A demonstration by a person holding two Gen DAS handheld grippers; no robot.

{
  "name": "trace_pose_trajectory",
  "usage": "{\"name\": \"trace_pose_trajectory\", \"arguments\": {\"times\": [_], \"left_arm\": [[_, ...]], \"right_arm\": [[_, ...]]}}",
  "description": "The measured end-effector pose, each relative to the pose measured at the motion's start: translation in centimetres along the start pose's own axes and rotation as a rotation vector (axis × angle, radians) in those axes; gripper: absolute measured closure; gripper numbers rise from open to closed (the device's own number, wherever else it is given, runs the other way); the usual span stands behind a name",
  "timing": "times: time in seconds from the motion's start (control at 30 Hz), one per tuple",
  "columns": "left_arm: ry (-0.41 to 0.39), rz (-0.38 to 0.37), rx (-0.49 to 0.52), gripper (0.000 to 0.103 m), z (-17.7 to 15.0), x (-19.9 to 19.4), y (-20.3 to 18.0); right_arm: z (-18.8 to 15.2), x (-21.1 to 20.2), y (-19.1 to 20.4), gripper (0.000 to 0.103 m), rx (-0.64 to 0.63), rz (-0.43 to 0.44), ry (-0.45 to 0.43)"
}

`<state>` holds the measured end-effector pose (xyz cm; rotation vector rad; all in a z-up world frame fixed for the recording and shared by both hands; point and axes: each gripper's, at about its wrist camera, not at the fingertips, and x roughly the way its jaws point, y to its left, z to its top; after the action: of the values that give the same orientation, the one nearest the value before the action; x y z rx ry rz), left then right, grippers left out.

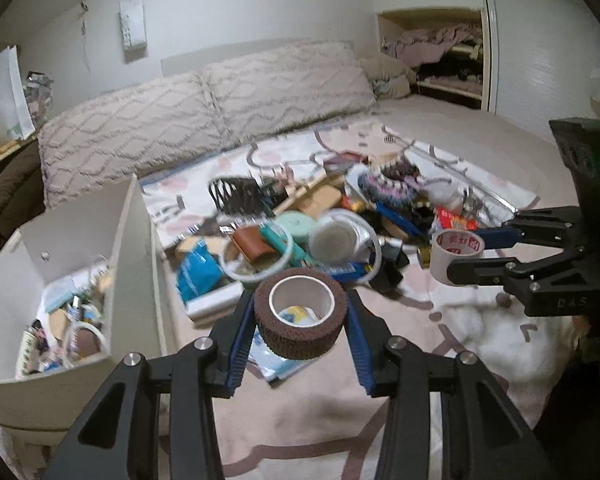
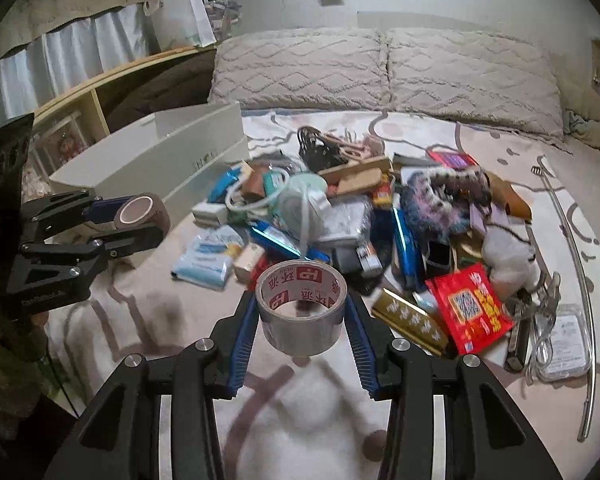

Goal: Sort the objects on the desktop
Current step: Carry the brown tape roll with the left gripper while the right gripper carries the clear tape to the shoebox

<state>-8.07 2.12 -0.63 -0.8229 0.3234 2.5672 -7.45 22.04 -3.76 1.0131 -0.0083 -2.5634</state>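
- The white storage box (image 1: 80, 240) sits at the far left on the bed, odds and ends already inside it.
- The left gripper (image 1: 300, 312) is clamped on a brown tape roll (image 1: 300, 320), lifted clear of the blanket.
- The clutter pile (image 2: 360, 220) lies behind, in the middle.
- The right gripper (image 2: 302, 316) pinches a silver tape roll (image 2: 302, 312), raised off the bed.

Silver tape roll (image 2: 302, 312): red squares with a white "P" logo and red Chinese characters printed inside its core; other labels illegible.
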Motion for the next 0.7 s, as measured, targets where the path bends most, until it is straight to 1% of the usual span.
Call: {"name": "trace_pose_trajectory", "arguments": {"times": [0.2, 0.33, 0.57, 0.7], "left_arm": [[-0.068, 0.013, -0.006, 0.06, 0.9, -2.5, 2.3], [-0.098, 0.028, -0.027, 0.06, 1.0, -3.7, 4.1], [-0.143, 0.076, -0.08, 0.06, 0.7, -5.7, 7.8], [-0.176, 0.112, -0.136, 0.06, 0.5, -7.2, 10.7]], "right_arm": [[2.6, -1.1, 1.6, 0.058, -0.006, 0.012, -0.056], [4.4, -1.3, 3.2, 0.058, -0.033, 0.028, -0.083], [7.4, -1.1, 6.8, 0.058, -0.081, 0.061, -0.116], [9.3, -0.2, 9.1, 0.058, -0.1, 0.098, -0.134]]}}
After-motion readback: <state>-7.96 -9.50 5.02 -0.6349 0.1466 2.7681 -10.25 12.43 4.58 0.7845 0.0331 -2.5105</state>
